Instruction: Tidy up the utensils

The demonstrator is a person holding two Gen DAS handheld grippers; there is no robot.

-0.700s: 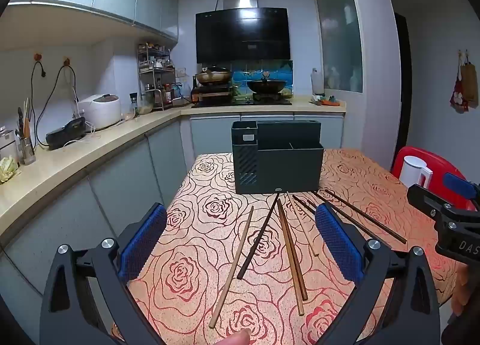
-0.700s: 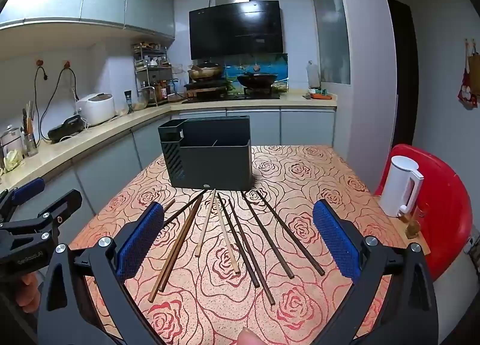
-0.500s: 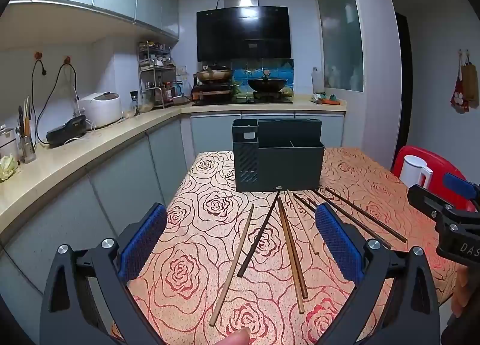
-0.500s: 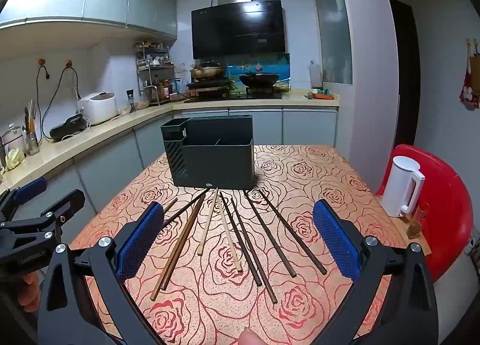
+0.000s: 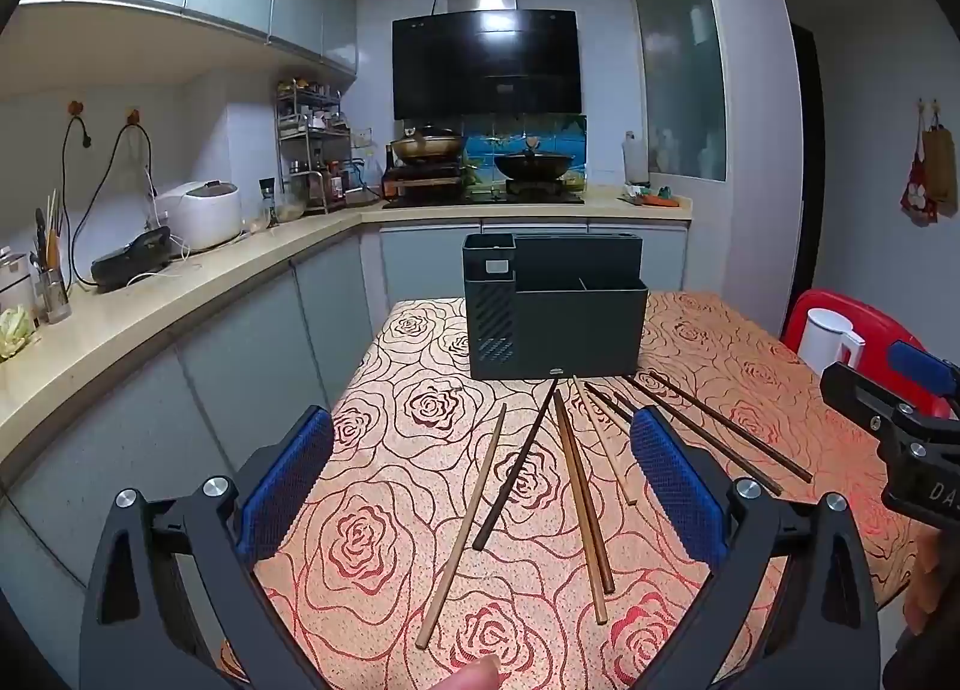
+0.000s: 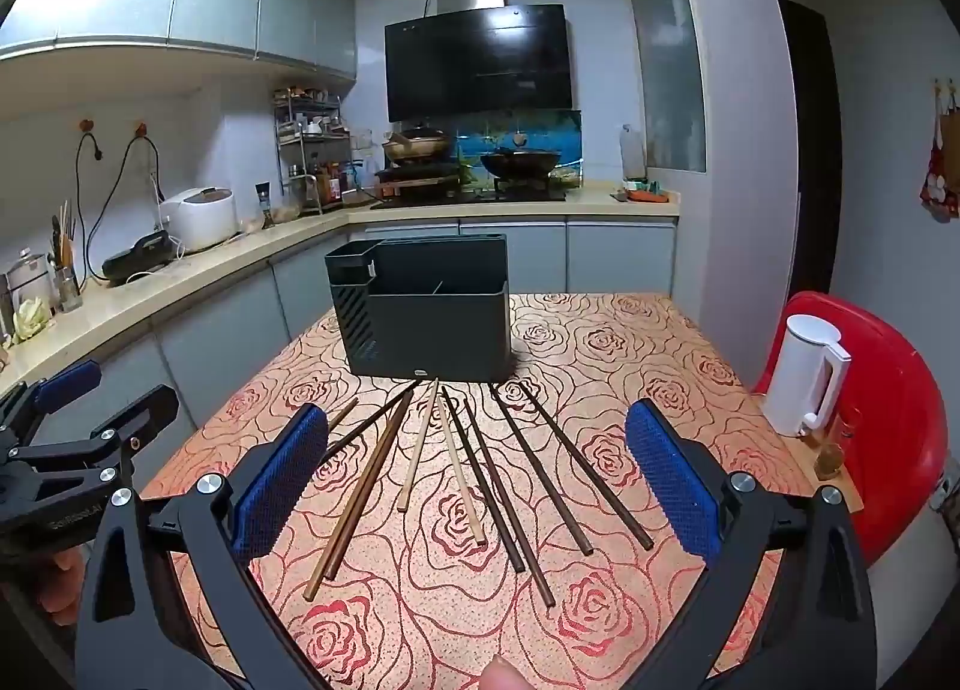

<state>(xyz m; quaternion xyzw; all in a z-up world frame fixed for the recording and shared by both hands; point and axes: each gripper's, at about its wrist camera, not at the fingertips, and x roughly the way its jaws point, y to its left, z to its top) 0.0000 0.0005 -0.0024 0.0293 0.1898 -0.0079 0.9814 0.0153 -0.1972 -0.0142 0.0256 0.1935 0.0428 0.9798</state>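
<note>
Several brown and dark chopsticks (image 5: 576, 468) lie fanned out on the rose-patterned table (image 5: 384, 540), in front of a dark grey utensil holder (image 5: 555, 321) with compartments. They also show in the right wrist view (image 6: 462, 468), below the holder (image 6: 426, 309). My left gripper (image 5: 480, 486) is open and empty, above the table's near left part. My right gripper (image 6: 474, 480) is open and empty, above the chopsticks' near ends. The right gripper shows at the right edge of the left wrist view (image 5: 900, 420); the left gripper shows at the left edge of the right wrist view (image 6: 78, 438).
A white kettle (image 6: 807, 384) stands on a red chair (image 6: 888, 420) right of the table. A kitchen counter (image 5: 150, 306) with a rice cooker (image 5: 201, 213) runs along the left. The stove with pans (image 5: 480, 162) is behind the table.
Both grippers have shifted only slightly; the view barely changes. Chopsticks and holder have not moved.
</note>
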